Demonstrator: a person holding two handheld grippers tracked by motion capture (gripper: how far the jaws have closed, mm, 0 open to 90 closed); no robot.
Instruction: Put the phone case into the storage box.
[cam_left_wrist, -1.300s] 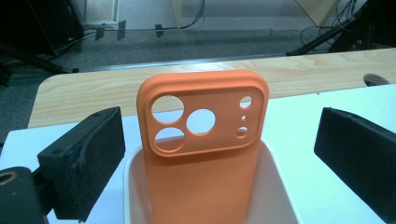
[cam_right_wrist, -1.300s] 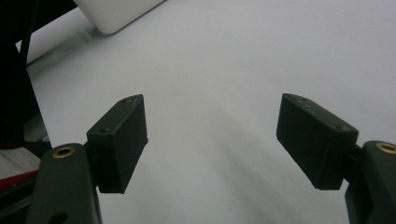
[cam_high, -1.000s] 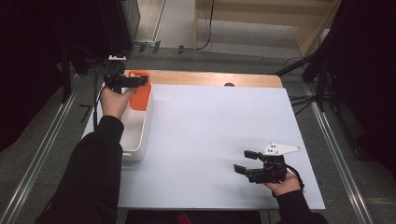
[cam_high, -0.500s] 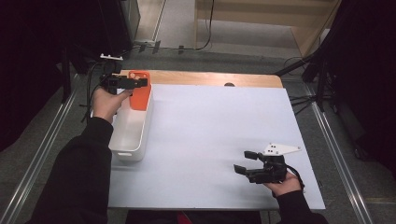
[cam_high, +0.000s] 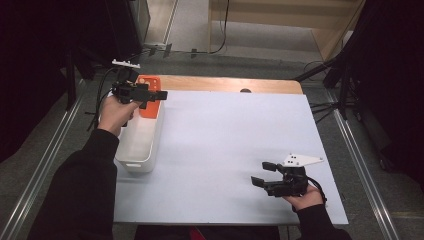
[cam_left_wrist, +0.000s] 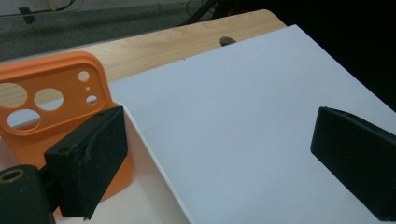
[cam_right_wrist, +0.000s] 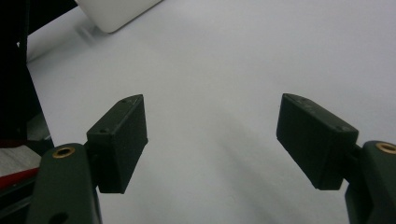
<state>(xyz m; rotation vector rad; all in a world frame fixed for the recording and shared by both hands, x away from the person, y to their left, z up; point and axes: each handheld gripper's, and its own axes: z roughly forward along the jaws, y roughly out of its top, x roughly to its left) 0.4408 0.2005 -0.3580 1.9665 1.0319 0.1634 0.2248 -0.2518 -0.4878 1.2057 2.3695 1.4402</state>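
Left gripper (cam_high: 159, 94) wide open, empty, beside orange phone case (cam_left_wrist: 51, 100) in white bin (cam_high: 137, 145): straddle case edge squarely, then close.

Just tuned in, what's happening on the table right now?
A person works with a gripper in each hand. The left gripper hovers open at the far end of the white plastic bin, right beside the orange phone case with camera cut-outs that leans in that bin; its jaws hold nothing. The right gripper sits open and idle over the near right part of the white table sheet.
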